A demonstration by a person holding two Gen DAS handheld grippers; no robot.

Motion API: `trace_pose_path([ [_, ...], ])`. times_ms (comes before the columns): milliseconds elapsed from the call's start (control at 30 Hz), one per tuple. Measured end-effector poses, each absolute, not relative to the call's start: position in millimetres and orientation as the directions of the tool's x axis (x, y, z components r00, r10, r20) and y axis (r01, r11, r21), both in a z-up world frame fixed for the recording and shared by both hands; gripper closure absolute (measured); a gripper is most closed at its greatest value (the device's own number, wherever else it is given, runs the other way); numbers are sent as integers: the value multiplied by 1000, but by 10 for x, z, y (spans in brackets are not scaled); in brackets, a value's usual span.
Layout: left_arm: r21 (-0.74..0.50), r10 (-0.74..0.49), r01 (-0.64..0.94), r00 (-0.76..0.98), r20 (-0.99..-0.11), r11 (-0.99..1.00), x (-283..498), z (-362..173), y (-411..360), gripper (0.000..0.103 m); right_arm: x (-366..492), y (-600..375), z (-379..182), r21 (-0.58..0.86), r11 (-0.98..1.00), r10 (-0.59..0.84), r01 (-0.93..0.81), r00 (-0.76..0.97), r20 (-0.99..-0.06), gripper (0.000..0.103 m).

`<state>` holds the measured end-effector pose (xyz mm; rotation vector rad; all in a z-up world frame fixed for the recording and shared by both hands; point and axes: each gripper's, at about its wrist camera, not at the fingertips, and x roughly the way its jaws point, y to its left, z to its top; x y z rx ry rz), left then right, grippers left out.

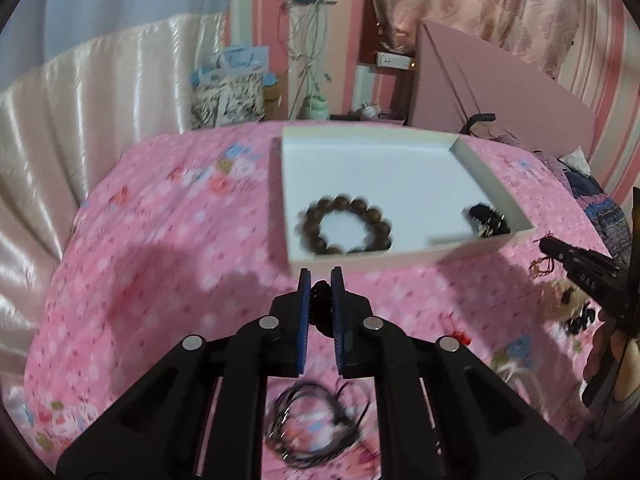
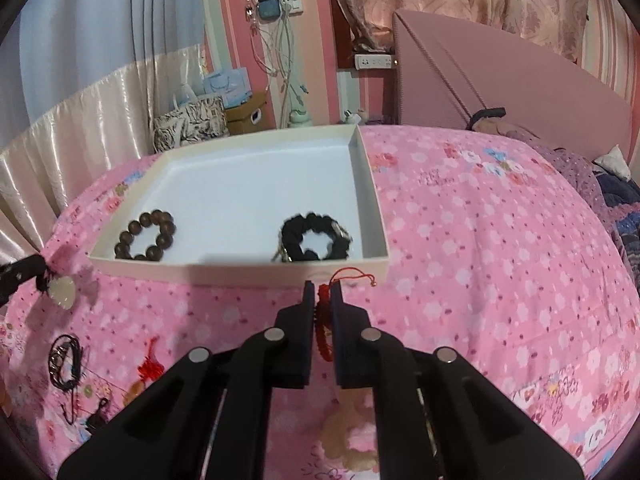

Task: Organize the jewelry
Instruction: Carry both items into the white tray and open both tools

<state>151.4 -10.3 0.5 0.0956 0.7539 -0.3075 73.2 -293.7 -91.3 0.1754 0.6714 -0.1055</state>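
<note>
My left gripper (image 1: 320, 276) is shut on a black beaded piece (image 1: 322, 300), held above the pink bedspread just before the white box (image 1: 496, 196). The right wrist view shows a pale pendant (image 2: 62, 292) hanging from that piece at the left edge. My right gripper (image 2: 322, 288) is shut on a red braided bracelet (image 2: 321, 332), whose red cord ends (image 2: 352, 274) stick out by the box's (image 2: 372, 200) near wall. Inside the box lie a brown bead bracelet (image 1: 344, 226) (image 2: 146, 236) and a black ruffled bracelet (image 1: 486, 220) (image 2: 316, 236).
A black cord necklace (image 1: 316, 420) lies on the flowered bedspread (image 1: 160, 260) under my left gripper. More pieces lie nearby: a black cord with a metal ring (image 2: 64, 364) and a red knot (image 2: 150, 368). A pink headboard (image 2: 500, 80) and curtains stand behind.
</note>
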Motion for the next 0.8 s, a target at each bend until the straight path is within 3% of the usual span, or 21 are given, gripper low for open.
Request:
trace_pose_path([
  [400,-44,-306,367,697,-649,929,2249,542,-621,95,1226,-2886,-350,104,988,-33,113,817,-575,96],
  [800,-67,-265,307,667,-696,949,3148,232,-654,95,2152,-3038,-466,98,985,-51,139,794,-606,96],
])
